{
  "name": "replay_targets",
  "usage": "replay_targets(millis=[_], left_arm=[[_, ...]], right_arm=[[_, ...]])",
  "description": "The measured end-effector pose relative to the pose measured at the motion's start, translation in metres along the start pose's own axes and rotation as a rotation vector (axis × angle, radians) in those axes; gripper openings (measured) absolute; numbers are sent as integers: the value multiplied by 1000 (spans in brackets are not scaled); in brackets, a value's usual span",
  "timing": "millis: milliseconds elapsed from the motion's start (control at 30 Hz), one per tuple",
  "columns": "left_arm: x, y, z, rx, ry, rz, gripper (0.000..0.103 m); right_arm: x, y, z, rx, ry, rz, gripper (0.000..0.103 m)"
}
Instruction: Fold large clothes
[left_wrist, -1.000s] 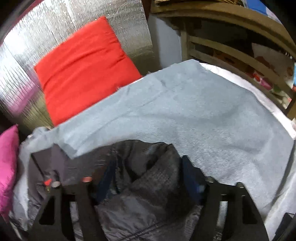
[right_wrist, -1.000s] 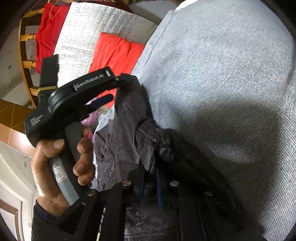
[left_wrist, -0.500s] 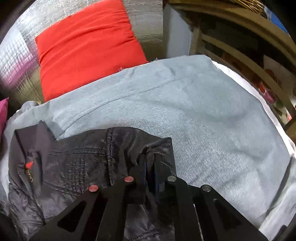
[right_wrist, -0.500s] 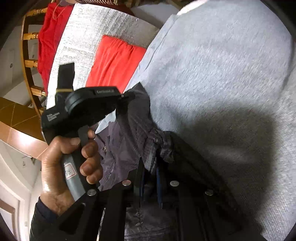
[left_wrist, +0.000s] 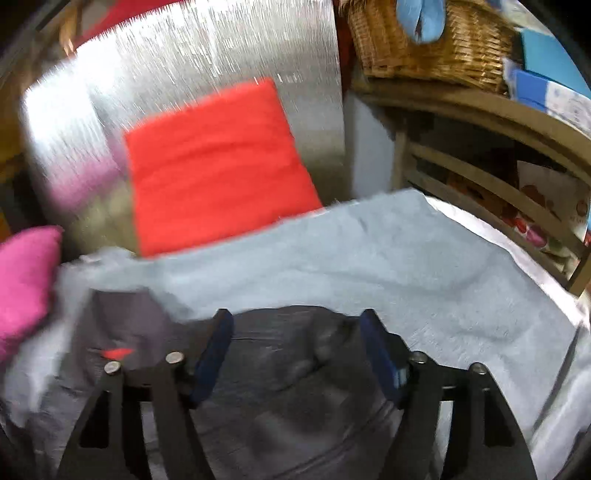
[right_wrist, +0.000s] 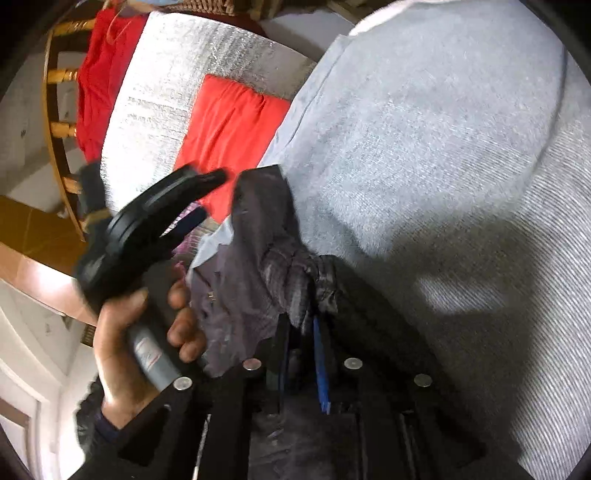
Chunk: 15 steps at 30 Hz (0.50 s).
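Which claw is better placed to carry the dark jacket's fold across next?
Probably right: the right claw has dark quilted jacket fabric between nearly shut pads. The left claw has just opened, clasping nothing.

the jacket (left_wrist: 295, 369) lies on the spread sheet (left_wrist: 424, 266), at its near left part. behind the sheet a cushion (left_wrist: 218, 166) leans on the foil panel (left_wrist: 221, 55). a second cushion (left_wrist: 26, 280) sits at the sheet's left edge. a wooden rack (left_wrist: 498, 177) stands right of the sheet, with a basket (left_wrist: 436, 48) on top.
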<state>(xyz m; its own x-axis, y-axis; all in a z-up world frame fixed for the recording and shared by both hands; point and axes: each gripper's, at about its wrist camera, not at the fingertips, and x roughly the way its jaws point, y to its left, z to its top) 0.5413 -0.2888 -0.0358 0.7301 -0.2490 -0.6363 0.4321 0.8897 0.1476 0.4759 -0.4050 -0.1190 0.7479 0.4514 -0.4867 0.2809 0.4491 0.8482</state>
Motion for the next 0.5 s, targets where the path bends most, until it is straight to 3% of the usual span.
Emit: replay_targets(millis=[100,167,233,300,400,467,500], left_arm=[[-40,27,-29,12,-11,-1,72],[-55,44,-53,-3,-4,9,72],[-71,64,-82,-11,13,49,72],[-81,84,-108,-49,29,94,72],[-91,121,-143,-153,68,153,72],[-93,143,-161,-230,97,182,72],[-92,149,-168,-246,120,187,73]], right_arm=[[-21,8,0,-29,8,-11,39],[-38,17,0,-58,3,-10,65],[-46,29,8,-80,-7,19,65],[-42,48,21,-96,26,103,66],[5,63,40,-54,178,218,66],[52,59,48,-75,277,166,66],[68,48,50,-66,290,87,63]])
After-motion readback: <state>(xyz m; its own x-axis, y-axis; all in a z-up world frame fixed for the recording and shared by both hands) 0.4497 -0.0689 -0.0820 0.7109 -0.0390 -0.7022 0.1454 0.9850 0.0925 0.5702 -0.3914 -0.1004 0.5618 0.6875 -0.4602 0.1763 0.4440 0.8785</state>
